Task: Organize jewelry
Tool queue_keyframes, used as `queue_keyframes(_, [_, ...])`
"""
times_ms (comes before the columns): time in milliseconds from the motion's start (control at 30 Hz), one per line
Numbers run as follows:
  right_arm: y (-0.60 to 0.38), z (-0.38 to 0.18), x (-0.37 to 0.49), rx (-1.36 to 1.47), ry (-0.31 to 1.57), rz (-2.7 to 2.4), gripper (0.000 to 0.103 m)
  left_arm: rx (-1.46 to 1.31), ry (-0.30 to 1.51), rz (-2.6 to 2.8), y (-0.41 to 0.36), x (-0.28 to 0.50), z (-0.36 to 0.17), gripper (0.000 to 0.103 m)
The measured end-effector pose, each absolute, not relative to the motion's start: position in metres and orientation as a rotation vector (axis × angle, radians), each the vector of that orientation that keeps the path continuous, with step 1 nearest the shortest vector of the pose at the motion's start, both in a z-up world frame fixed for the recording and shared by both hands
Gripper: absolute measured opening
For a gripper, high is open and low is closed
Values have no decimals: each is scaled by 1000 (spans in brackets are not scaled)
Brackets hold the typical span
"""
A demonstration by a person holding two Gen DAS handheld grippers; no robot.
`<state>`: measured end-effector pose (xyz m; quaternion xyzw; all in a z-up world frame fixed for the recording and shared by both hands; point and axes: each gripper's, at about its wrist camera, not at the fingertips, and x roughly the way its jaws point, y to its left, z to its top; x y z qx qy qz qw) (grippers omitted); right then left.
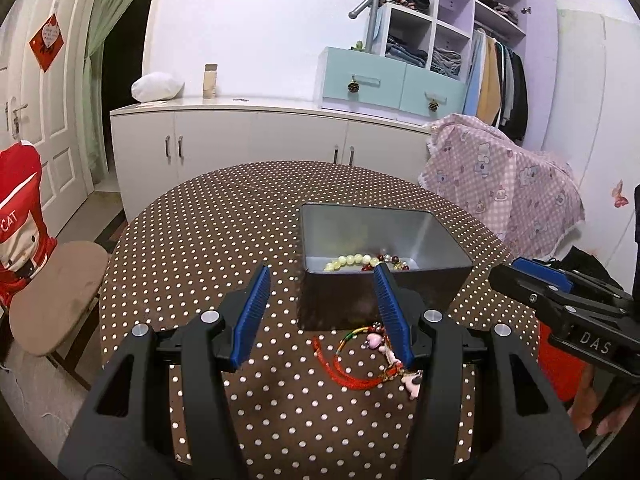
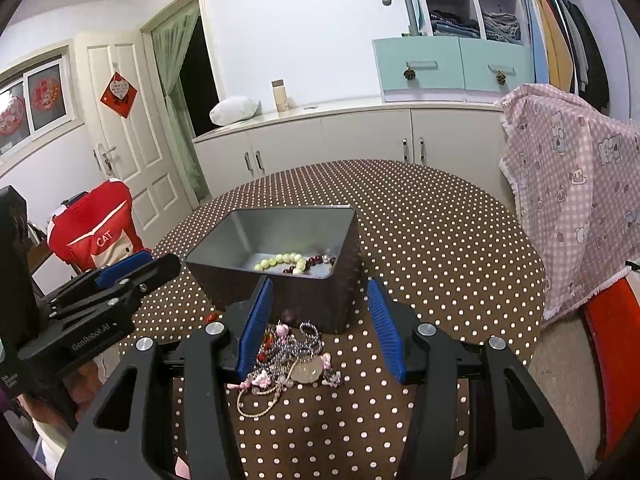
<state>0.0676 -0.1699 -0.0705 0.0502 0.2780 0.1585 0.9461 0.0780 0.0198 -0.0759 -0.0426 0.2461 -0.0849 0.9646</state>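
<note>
An open grey tin box (image 1: 436, 240) stands on the dotted table and holds a pale green bead bracelet (image 1: 349, 260) and dark red beads (image 1: 390, 259). In the left wrist view a red cord bracelet (image 1: 344, 364) with pink charms lies in front of the box, partly under my left gripper's right finger. My left gripper (image 1: 322, 268) hangs open above it with nothing between the pads. In the right wrist view a tangled pile of silver chains, pink charms and a cord (image 2: 288, 356) lies before the tin box (image 2: 340, 292). My right gripper (image 2: 320, 286) is open over that pile, holding nothing.
The round table wears a brown cloth with white dots (image 2: 440, 240). A chair with a red cover (image 1: 24, 216) stands at the left, and a chair draped in pink cloth (image 2: 572, 184) at the right. White cabinets (image 1: 256, 140) line the far wall.
</note>
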Motion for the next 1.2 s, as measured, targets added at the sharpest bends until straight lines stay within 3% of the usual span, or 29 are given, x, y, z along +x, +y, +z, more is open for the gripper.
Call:
queue_keyframes(867, [-165,-96,65,98,653,333,47,-47,736,-153,5,91,-132,57])
queue_keyframes(900, [-164,-96,65,99,655,332,47,-27,735,-145,3,91,-133,52])
queue_keyframes(933, [-164,-97,65,99,657,332,47,-5,731,-136,1,91,-133,39])
queue_keyframes(1067, [-164,-100,66,104,666,335,47,-26,720,-185,4,93,-133,10])
queue_keyframes(1200, [-164,-103,65,102,670,342,47,-100,716,-214,15,92,-133,4])
